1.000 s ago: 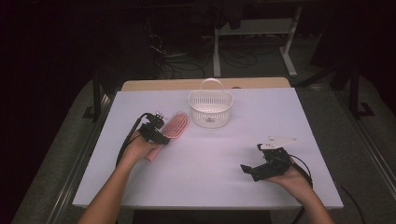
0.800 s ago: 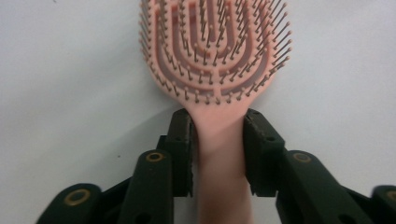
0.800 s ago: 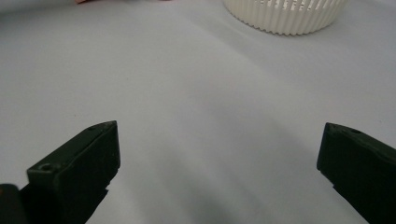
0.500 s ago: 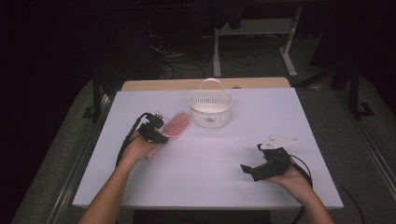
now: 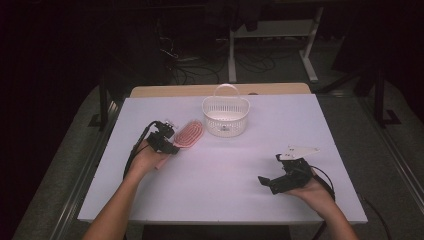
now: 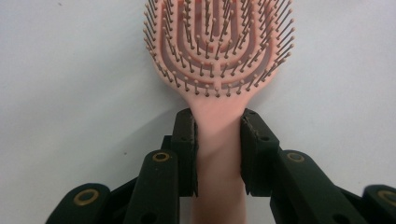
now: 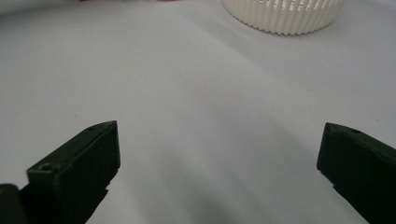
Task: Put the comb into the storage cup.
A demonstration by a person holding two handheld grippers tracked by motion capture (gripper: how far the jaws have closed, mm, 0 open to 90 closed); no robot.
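Nearest to the person, at the right of the white table (image 5: 220, 200), the right hand (image 5: 312, 190) holds the right gripper (image 5: 265, 180) low over the table top. A grey three-cornered plate (image 5: 298, 149) sits on top of it. Its two black jaws stand wide apart, and they hold nothing. Between them, in the right gripper view, there is just bare table (image 7: 210, 116). That gripper points to the left and a little toward the far side.

Farther in, at the left, the left hand (image 5: 150, 157) holds the left gripper (image 5: 172, 148). A black cable (image 5: 132, 155) loops back from it along the arm. Its jaws are closed on the handle of a pink brush (image 5: 189, 134). In the left gripper view the jaws press on both sides of the handle, just below the head of the brush (image 6: 219, 51). The bristles face up and have small round tips. The head of the brush points toward the far right, at the basket. I cannot tell if the brush lies on the table or is lifted a bit off it.

Past the brush, near the far middle of the table, stands a white basket (image 5: 226, 116) with ribbed sides and a thin handle that arches over it. The brush head is just beside it, on its left, but does not touch it. The lower rim of the basket (image 7: 285, 16) shows at the top of the right gripper view.

Beyond the table the floor is dark, with cables and metal legs.
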